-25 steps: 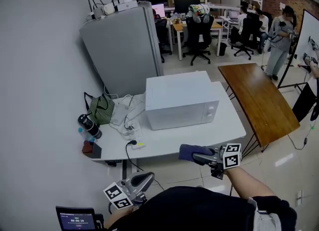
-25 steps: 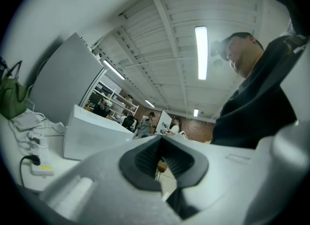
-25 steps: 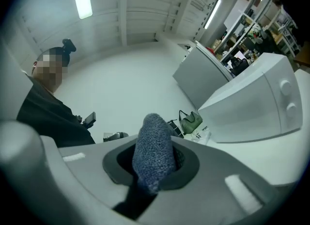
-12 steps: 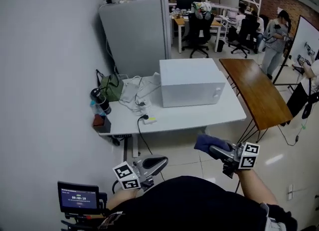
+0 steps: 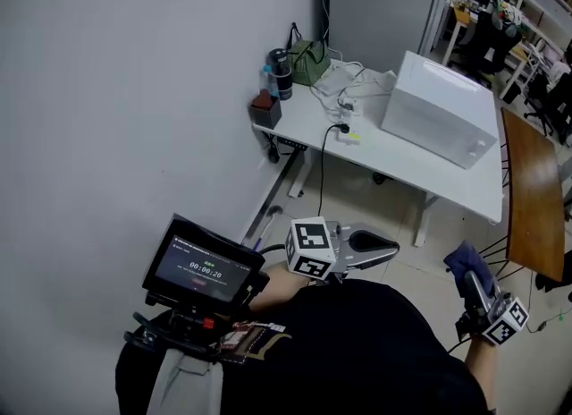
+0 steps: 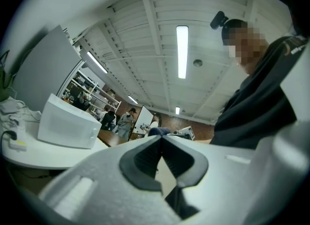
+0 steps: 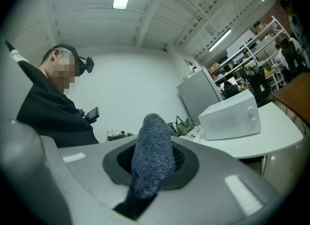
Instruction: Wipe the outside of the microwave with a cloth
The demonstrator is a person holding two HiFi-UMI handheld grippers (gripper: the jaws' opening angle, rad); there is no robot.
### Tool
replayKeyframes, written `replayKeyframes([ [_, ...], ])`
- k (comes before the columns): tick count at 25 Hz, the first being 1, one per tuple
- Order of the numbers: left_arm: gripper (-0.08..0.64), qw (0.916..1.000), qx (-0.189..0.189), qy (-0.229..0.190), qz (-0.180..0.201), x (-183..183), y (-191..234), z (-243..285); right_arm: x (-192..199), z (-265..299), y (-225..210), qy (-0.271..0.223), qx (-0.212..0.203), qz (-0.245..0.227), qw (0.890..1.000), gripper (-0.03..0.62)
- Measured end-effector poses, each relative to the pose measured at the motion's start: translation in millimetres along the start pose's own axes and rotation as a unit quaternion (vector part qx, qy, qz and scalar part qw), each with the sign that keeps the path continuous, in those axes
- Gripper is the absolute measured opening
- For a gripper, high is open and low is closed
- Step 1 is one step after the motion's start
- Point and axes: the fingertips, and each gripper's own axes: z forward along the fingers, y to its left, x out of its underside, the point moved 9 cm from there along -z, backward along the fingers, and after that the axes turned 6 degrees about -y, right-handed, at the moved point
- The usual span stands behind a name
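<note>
Down at far left of the head view, a small black monitor (image 5: pixel 204 270) is sitting on a stand by the person's hip, not part of the job. Next over, left gripper (image 5: pixel 386 245) is hanging idle close to the body, jaws closed together on nothing. Further right, the white boxy microwave (image 5: pixel 440 109) is sitting on the white desk (image 5: pixel 402 172), door shut. Its casing is looking plain and matte, and I can't make out any smears at this range. At far right, right gripper (image 5: pixel 474 279) is clamping a blue-grey knitted cloth (image 5: pixel 465 259), with a folded wad poking out past the jaws. Cloth is hanging well apart from the microwave, no contact. My read on progress: cloth is in hand but wiping isn't started, so top, sides and front are all waiting.
</note>
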Motion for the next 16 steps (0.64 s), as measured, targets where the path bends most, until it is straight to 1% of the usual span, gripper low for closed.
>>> replayKeyframes([
  [2, 0.003, 1.0000, -0.005, 0.001, 0.001, 5.6, -13.1, 6.9, -1.9, -12.5, -0.5, 0.000, -0.005, 0.002, 1.000, 0.057],
  [5, 0.003, 0.9998, -0.019, 0.007, 0.004, 1.2, -29.7, 10.8, -7.6, -16.9, -0.3, -0.001, -0.017, 0.001, 1.000, 0.057],
  [11, 0.003, 0.9993, -0.035, 0.006, 0.012, -9.1, -33.3, 1.9, -14.2, 7.3, 0.9, 0.010, -0.050, -0.015, 0.999, 0.055],
  [16, 0.003, 0.9960, -0.084, -0.016, 0.023, -16.3, -36.1, -33.1, -4.5, 52.1, -1.5, 0.037, -0.099, -0.008, 0.994, 0.055],
])
